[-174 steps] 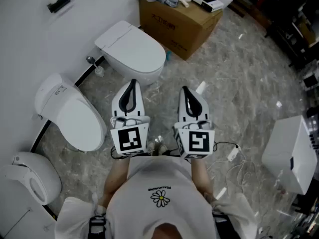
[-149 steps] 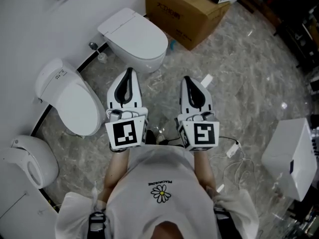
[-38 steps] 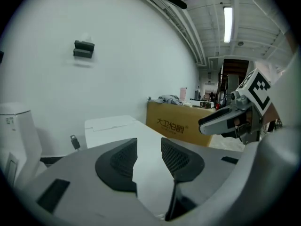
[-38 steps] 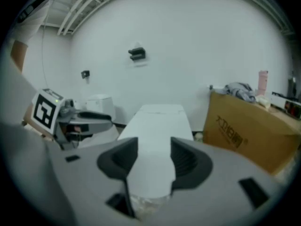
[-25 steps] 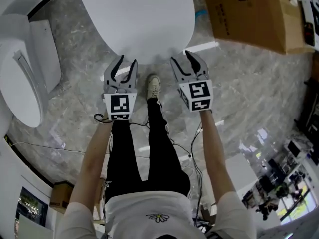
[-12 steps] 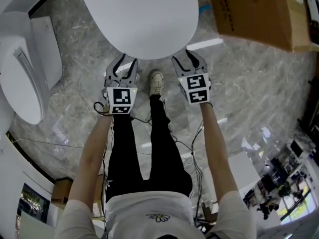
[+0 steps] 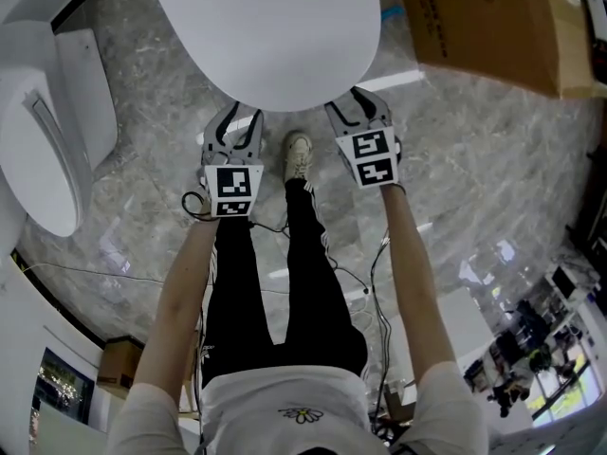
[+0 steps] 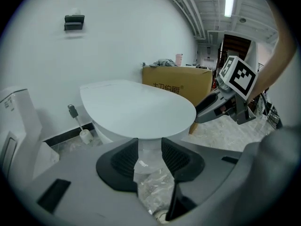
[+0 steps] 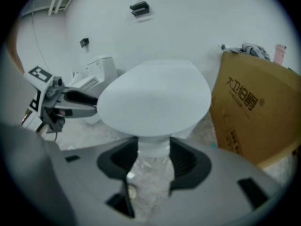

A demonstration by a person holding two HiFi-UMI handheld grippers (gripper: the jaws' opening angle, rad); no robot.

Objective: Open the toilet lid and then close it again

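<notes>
Lower now, left gripper (image 7: 237, 126) and right gripper (image 7: 357, 112) reach the near edge of the closed toilet lid (image 7: 266, 27), jaws wide and empty, ready to lift.

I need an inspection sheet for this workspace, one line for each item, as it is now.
Surface: grey marble floor, glossy.
Job's things: toilet lid closed, white.
Clutter: cardboard box beside the toilet, with things piled on top.
Grippers: left claw and right claw both open, at the lid's front edge; contact unclear.
Cables: thin cables on the floor by the person's legs.
Surroundings: second toilet to the left; white wall.
</notes>
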